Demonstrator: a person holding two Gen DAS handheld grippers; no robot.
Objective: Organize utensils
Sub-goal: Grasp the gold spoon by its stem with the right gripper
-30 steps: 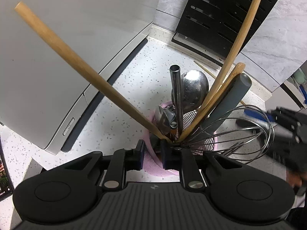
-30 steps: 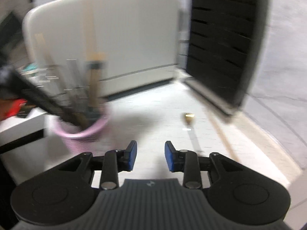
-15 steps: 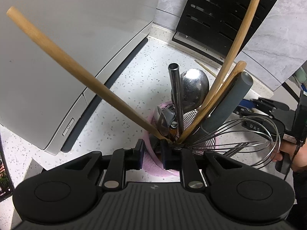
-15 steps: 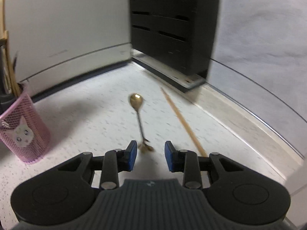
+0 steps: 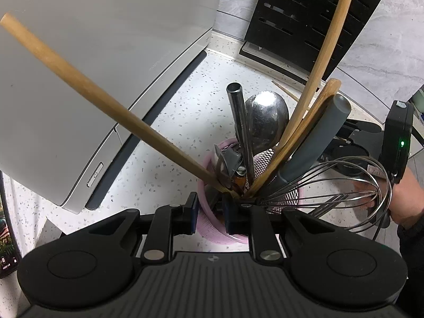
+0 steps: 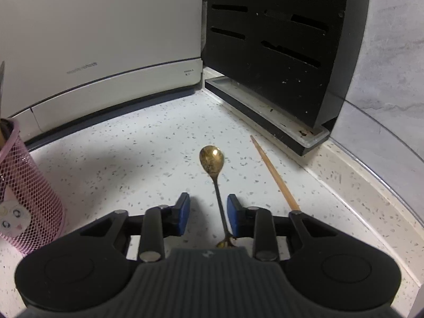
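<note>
On the speckled white surface [image 6: 148,164], a small gold teaspoon [image 6: 216,182] lies with its bowl pointing away and its thin handle running back between the blue pads of the right claw [image 6: 208,213]. Those jaws have just been closing, yet they stand a little apart: the handle sits close to the right-hand pad with a clear gap on the other side, and no pad presses on it. Just beside the spoon to the right, a single wooden chopstick [image 6: 274,173] lies slantwise, its far tip near the drip tray of a black slotted knife block [image 6: 278,39]. To the left of the block stands a white appliance [image 6: 100,39], and at the left edge shows a pink mesh utensil holder [image 6: 29,198] with a cat face sticker.

From the left wrist view, the same pink mesh utensil holder [image 5: 212,228] stands crowded with tools: a long wooden handle [image 5: 106,100] leaning left, a steel ladle [image 5: 265,119], a curved bamboo handle [image 5: 326,61], a grey-handled tool [image 5: 315,145] and a wire whisk [image 5: 341,193] splayed to the right. The left claw [image 5: 210,213] is pinched onto the near rim of the holder, one pad outside the mesh wall and one inside. At the far right, a person's hand [image 5: 397,201] holds the other gripper body.
</note>
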